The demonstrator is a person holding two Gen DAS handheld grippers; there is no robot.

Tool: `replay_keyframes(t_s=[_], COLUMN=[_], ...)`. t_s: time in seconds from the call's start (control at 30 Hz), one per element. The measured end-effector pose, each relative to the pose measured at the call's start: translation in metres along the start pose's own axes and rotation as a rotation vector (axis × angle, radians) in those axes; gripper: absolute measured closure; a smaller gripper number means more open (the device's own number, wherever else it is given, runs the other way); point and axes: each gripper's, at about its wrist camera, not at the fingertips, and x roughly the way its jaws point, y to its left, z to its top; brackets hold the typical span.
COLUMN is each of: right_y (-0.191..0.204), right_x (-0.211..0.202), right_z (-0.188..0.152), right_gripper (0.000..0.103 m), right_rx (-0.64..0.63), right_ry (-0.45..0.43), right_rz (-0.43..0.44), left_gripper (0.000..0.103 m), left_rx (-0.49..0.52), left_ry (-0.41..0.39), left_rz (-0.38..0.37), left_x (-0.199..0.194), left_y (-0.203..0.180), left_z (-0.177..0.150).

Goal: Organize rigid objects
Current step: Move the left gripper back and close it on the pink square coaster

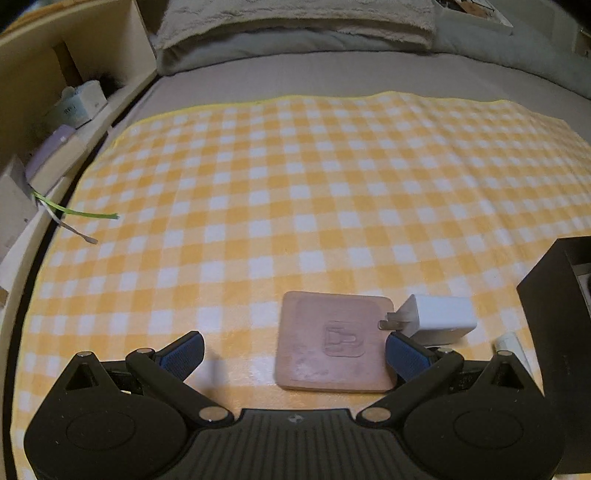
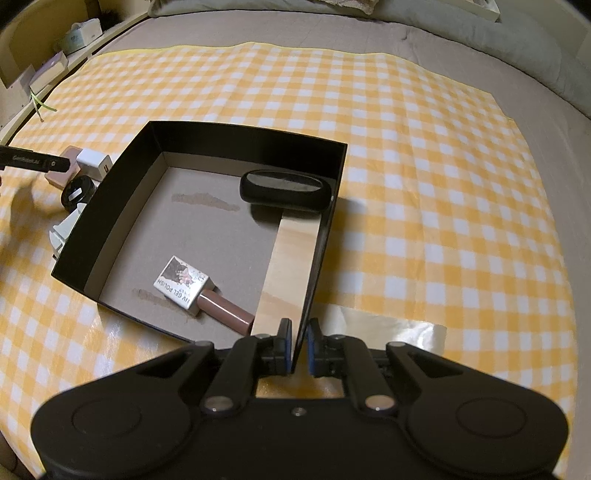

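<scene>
My left gripper (image 1: 293,350) is open and empty, low over the checked cloth. A brown square coaster (image 1: 332,339) lies between its fingers, nearer the right finger. A white plug charger (image 1: 437,314) lies just right of the coaster. My right gripper (image 2: 297,341) is shut on the near right wall of the black box (image 2: 122,192). Inside the box lie a black glasses case (image 2: 286,190), a wooden block (image 2: 291,269) against the right wall, and a gel polish bottle (image 2: 195,291). In the right wrist view the coaster (image 2: 59,177), the charger (image 2: 94,160) and a black round jar (image 2: 77,188) sit left of the box.
A yellow checked cloth (image 1: 295,184) covers the bed. A shelf with small boxes (image 1: 74,107) runs along the left edge. Pillows (image 1: 295,22) lie at the back. A white object (image 2: 64,230) lies against the box's left wall. A green strip (image 1: 77,212) pokes in from the left.
</scene>
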Motion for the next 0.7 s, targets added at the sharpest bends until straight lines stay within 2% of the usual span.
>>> replay_keyframes(t_s=[0.17, 0.47, 0.5, 0.57, 0.67, 0.7], right_y=[0.000, -0.001, -0.001, 0.000, 0.000, 0.000], right_x=[0.000, 0.003, 0.003, 0.004, 0.004, 0.005], right_z=[0.001, 0.002, 0.002, 0.002, 0.002, 0.003], right_gripper=[0.094, 0.094, 0.094, 0.094, 0.094, 0.094], right_rx=[0.002, 0.001, 0.001, -0.003, -0.005, -0.004], right_ry=[0.004, 0.011, 0.013, 0.015, 0.017, 0.017], right_rz=[0.006, 0.013, 0.014, 0.013, 0.012, 0.012], left_gripper=[0.000, 0.001, 0.003, 0.017, 0.027, 0.027], left_rx=[0.026, 0.057, 0.055, 0.030, -0.003, -0.015], left_ry=[0.025, 0.042, 0.039, 0.037, 0.048, 0.060], left_rz=[-0.013, 0.019, 0.017, 0.018, 0.007, 0.001], left_x=[0.012, 0.025, 0.027, 0.029, 0.029, 0.029], left_y=[-0.011, -0.022, -0.019, -0.015, -0.011, -0.010], left_z=[0.002, 0.007, 0.008, 0.009, 0.011, 0.010])
